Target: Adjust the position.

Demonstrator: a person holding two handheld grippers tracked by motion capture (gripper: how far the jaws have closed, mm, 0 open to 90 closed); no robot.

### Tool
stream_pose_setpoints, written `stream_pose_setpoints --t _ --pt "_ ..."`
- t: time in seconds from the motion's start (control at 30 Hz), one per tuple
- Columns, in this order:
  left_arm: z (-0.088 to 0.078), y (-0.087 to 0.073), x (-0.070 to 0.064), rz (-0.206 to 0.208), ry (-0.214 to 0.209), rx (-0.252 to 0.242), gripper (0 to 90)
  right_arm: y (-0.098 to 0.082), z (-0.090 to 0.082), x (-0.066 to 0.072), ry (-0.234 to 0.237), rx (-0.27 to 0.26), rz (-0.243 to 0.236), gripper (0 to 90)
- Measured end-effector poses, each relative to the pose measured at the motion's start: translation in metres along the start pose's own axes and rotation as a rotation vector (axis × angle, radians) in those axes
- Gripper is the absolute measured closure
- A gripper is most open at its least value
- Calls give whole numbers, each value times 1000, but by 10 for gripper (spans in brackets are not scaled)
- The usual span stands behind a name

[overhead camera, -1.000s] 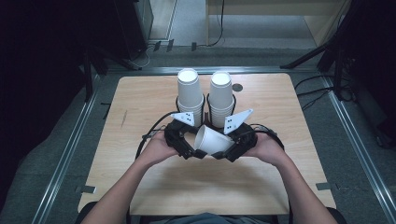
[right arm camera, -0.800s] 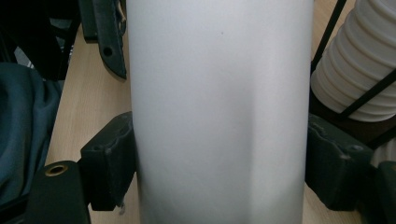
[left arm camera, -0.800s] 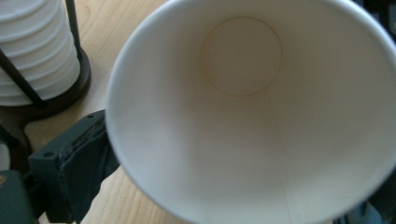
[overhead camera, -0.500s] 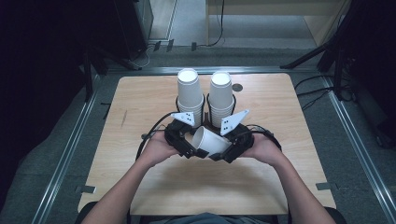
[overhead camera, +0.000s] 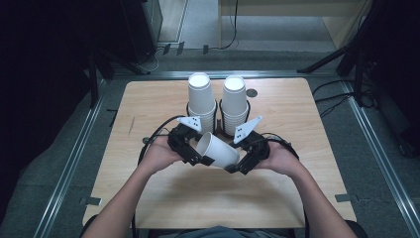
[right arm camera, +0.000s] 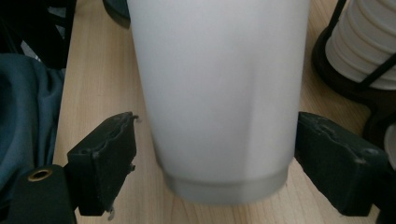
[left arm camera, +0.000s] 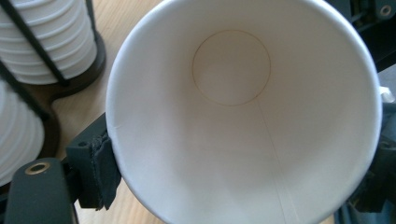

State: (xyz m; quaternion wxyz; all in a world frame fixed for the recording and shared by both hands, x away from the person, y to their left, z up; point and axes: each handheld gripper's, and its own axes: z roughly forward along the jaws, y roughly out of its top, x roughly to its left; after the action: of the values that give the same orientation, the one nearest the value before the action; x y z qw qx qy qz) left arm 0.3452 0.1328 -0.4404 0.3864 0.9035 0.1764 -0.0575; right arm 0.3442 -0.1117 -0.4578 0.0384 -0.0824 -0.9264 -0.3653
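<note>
A white paper cup [overhead camera: 218, 148] lies on its side above the table between both grippers. My left gripper [overhead camera: 200, 157] is shut on its rim end after closing in. In the left gripper view I look into the cup [left arm camera: 233, 116], and a black pad [left arm camera: 100, 172] presses its rim on each side. My right gripper [overhead camera: 236, 166] sits around the base end, and its jaws have just been opening. In the right gripper view the cup [right arm camera: 219, 93] stands between the pads [right arm camera: 109, 158] with a gap on the left side.
Two tall stacks of white cups [overhead camera: 201, 96] [overhead camera: 234, 99] stand in black wire holders just beyond the grippers, at the middle back of the wooden table [overhead camera: 148, 109]. Dark floor and metal rails surround the table.
The cup and both hands stay almost where they were, with at most a slight shift to the left.
</note>
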Motion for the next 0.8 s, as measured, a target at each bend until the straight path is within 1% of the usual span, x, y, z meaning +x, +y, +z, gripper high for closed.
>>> stream_pose_setpoints --t 0.07,0.1,0.13,0.17,0.2,0.23,0.27,0.3,0.37,0.4,0.43,0.5,0.53,0.57,0.6,0.8 --pt "0 0 0 8 16 13 113 -2 -2 -1 0 -4 10 147" --pt "0 0 0 11 20 28 113 -2 -3 -2 -6 -3 11 149" --pt "0 0 0 11 20 28 113 -2 -3 -2 -6 -3 11 149" --pt "0 1 0 32 42 57 113 -4 -4 -3 -6 0 16 149" --pt "0 1 0 40 51 71 113 -5 -4 -3 -10 4 24 151" --pt "0 1 -1 44 60 77 113 -6 -4 -4 -3 6 30 151" --pt "1 1 -1 45 64 86 113 -7 -5 -4 -11 4 28 152" --pt "1 2 -1 47 72 92 113 -8 -5 -4 -9 8 38 154" --pt "1 2 0 50 81 111 113 -10 -5 -6 -13 7 38 155" --pt "1 2 0 50 81 111 112 -10 -5 -6 -11 9 40 157" --pt "2 3 1 51 88 134 113 -10 -5 -6 -11 10 44 157" --pt "3 4 2 53 91 142 113 -11 -4 -6 -11 12 42 157" --pt "6 5 3 57 87 166 113 -11 -3 -7 -11 13 37 157" --pt "6 5 3 57 87 166 113 -11 -3 -7 -11 13 37 157" --pt "10 7 2 70 103 195 113 -10 -1 -7 -11 15 41 157" --pt "19 11 -1 97 141 255 113 -10 4 -8 -11 20 31 160"
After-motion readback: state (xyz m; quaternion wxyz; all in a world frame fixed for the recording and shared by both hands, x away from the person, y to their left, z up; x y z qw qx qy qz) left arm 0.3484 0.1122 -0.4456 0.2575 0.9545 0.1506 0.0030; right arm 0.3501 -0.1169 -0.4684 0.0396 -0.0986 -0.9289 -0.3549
